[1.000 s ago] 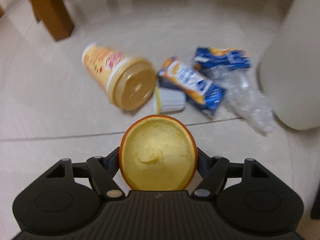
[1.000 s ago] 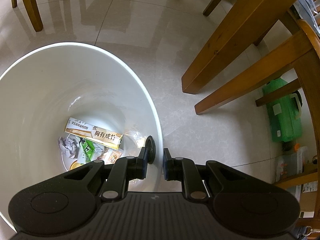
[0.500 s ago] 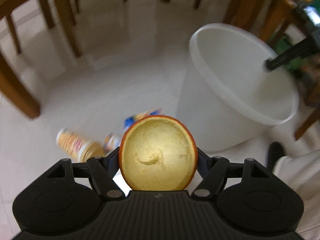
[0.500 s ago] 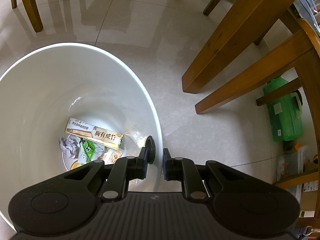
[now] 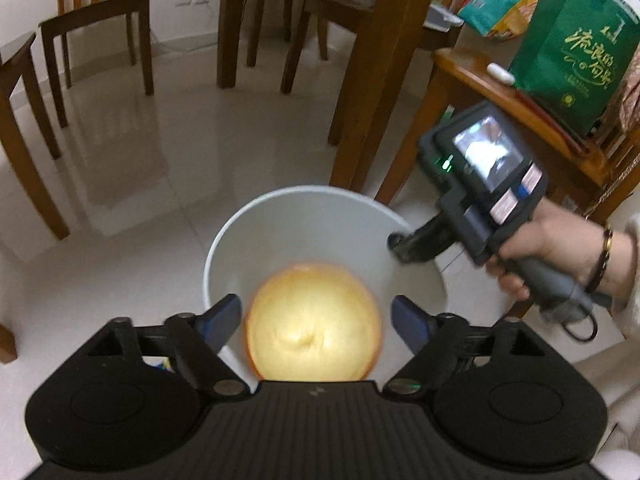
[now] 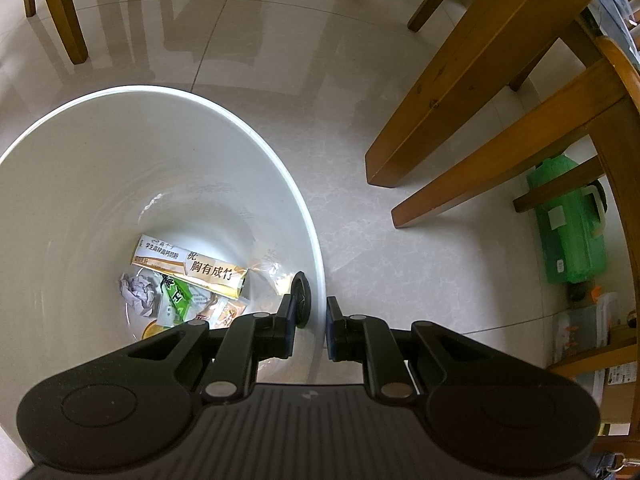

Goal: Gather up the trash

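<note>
A hollow half orange peel [image 5: 314,324], blurred, hangs over the mouth of the white bin [image 5: 320,216]. My left gripper [image 5: 316,316] is open around it, and a gap shows between the peel and each blue pad. My right gripper [image 6: 311,316] is shut on the bin's rim [image 6: 280,168], one finger inside and one outside. In the left wrist view the right gripper [image 5: 400,244] is held by a hand [image 5: 552,248] at the bin's right edge. At the bottom of the bin lie a gold wrapper [image 6: 188,264], crumpled paper [image 6: 138,292] and a green packet [image 6: 176,300].
Wooden table legs [image 5: 376,80] rise just behind the bin and to its right [image 6: 472,92]. Chairs [image 5: 100,28] stand at the back left. A green bag [image 5: 572,48] rests on a wooden seat. A green container [image 6: 572,236] sits on the tiled floor.
My left gripper swung up from the floor litter to above the bin, then opened and let go of the orange peel. The right gripper has stayed clamped on the rim.
</note>
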### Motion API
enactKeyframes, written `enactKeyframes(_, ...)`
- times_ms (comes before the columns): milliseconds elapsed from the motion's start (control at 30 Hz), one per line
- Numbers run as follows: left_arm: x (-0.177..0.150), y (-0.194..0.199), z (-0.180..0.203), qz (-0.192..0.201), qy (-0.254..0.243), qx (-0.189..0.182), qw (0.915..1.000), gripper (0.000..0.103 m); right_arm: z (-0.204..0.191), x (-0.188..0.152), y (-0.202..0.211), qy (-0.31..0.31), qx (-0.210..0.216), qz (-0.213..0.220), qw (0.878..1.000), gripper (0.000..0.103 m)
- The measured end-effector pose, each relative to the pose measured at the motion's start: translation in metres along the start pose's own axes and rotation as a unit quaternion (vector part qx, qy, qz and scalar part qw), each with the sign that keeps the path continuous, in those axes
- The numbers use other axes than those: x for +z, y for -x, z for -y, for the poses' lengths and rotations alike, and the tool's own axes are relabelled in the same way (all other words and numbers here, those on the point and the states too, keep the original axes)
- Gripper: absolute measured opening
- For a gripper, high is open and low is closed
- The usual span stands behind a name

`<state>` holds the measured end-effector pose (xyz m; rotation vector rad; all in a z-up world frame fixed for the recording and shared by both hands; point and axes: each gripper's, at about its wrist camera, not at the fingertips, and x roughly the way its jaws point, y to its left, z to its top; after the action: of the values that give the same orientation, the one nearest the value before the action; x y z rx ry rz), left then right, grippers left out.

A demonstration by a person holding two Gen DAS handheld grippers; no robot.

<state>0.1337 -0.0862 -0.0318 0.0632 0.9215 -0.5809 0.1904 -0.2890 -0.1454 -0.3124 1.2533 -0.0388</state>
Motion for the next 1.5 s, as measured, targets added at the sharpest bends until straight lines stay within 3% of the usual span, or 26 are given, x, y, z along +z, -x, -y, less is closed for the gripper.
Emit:
enactKeyframes(500, -0.014, 0.007, -0.035, -0.024, 0.013, 0.056, 0.9980, 0.087, -0.003, 0.001, -0.001, 0.005, 0.000, 0.003, 1.000, 0.017)
enactKeyframes(833, -0.051, -0.003, -0.099, -0.047, 0.095, 0.106, 0.9887, 0.087, -0.005, -0.001, 0.003, 0.010, -0.005, 0.005, 1.000, 0.018)
enactKeyframes(1167, -0.099, -0.049, -0.195, -0.093, 0.221, 0.185, 0.9533, 0.087, -0.007, -0.002, 0.004, 0.016, -0.011, 0.003, 1.000, 0.018)
enactKeyframes(1500, -0.142, -0.104, -0.283, -0.119, 0.347, 0.229, 0.9014, 0.087, -0.008, -0.002, 0.006, 0.020, -0.013, 0.005, 1.000, 0.018)
